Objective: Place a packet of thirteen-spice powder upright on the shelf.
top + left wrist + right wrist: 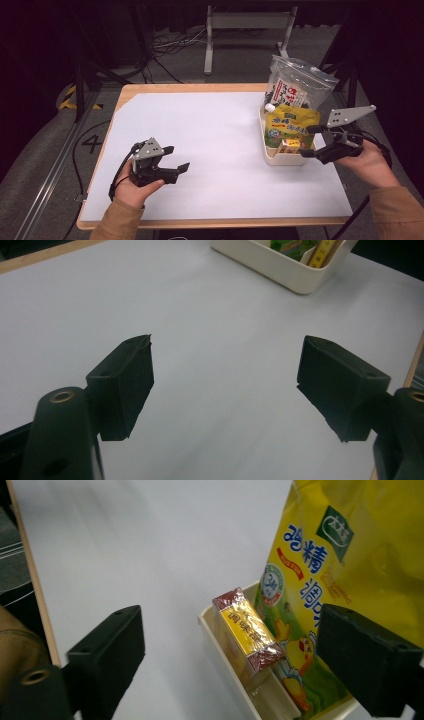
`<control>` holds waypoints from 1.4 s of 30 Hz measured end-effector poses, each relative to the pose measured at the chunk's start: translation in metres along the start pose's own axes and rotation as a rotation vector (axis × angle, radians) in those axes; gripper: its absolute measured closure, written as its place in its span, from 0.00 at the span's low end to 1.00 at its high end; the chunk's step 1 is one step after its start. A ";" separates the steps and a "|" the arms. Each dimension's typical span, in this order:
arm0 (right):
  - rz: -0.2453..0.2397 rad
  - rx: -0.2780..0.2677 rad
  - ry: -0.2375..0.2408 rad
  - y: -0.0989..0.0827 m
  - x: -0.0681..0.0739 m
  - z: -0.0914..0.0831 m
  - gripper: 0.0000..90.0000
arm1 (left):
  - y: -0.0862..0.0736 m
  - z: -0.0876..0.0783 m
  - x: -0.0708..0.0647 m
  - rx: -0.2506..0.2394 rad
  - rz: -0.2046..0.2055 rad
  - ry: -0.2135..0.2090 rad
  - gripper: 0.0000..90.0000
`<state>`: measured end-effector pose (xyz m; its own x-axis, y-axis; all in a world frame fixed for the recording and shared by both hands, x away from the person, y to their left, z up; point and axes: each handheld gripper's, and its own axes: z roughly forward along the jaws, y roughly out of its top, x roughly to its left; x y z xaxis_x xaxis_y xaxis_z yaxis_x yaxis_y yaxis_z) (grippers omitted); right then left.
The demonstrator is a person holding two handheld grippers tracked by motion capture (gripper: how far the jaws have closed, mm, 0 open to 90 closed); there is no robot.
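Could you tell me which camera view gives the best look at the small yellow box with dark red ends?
The right gripper view: the small yellow box sits close and sharp, leaning in the white bin beside the yellow pouch. The high view shows it tiny at the bin's near end; the left gripper view catches only a yellow sliver at the top edge.

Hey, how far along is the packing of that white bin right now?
Done: the yellow pouch, the clear bag and the small yellow box sit in the white bin. In hand: nothing; the right claw is open beside the box, and the left claw is open over bare table. Left: probably little, with no loose items visible.
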<state>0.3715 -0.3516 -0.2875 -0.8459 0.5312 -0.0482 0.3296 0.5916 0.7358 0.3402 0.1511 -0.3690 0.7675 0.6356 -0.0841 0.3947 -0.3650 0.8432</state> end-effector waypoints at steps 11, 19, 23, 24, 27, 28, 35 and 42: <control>0.064 -0.061 -0.091 -0.020 0.015 -0.004 0.00 | -0.012 -0.010 0.007 -0.013 -0.027 0.024 0.26; 0.145 -0.212 -0.158 -0.045 0.020 -0.003 0.00 | -0.016 -0.013 0.011 -0.024 -0.041 0.036 0.25; 0.168 -0.237 -0.181 -0.055 0.019 -0.001 0.00 | -0.020 -0.013 0.012 -0.019 -0.044 0.043 0.25; 0.184 -0.247 -0.184 -0.059 0.019 -0.001 0.00 | -0.020 -0.013 0.013 -0.019 -0.038 0.051 0.25; 0.220 -0.308 -0.175 -0.069 0.019 0.000 0.00 | -0.024 -0.013 0.013 -0.014 -0.047 0.054 0.25; 0.228 -0.319 -0.186 -0.073 0.020 0.000 0.00 | -0.025 -0.013 0.013 -0.017 -0.043 0.056 0.25; 0.197 -0.305 -0.249 -0.091 0.026 0.009 0.00 | -0.031 -0.011 0.015 -0.019 -0.040 0.054 0.25; 0.185 -0.278 -0.261 -0.102 0.025 0.025 0.00 | -0.036 -0.009 0.017 -0.025 -0.035 0.060 0.25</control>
<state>0.3265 -0.3837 -0.3806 -0.6369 0.7698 -0.0417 0.3099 0.3052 0.9005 0.3347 0.1816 -0.3960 0.7212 0.6878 -0.0827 0.4077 -0.3247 0.8534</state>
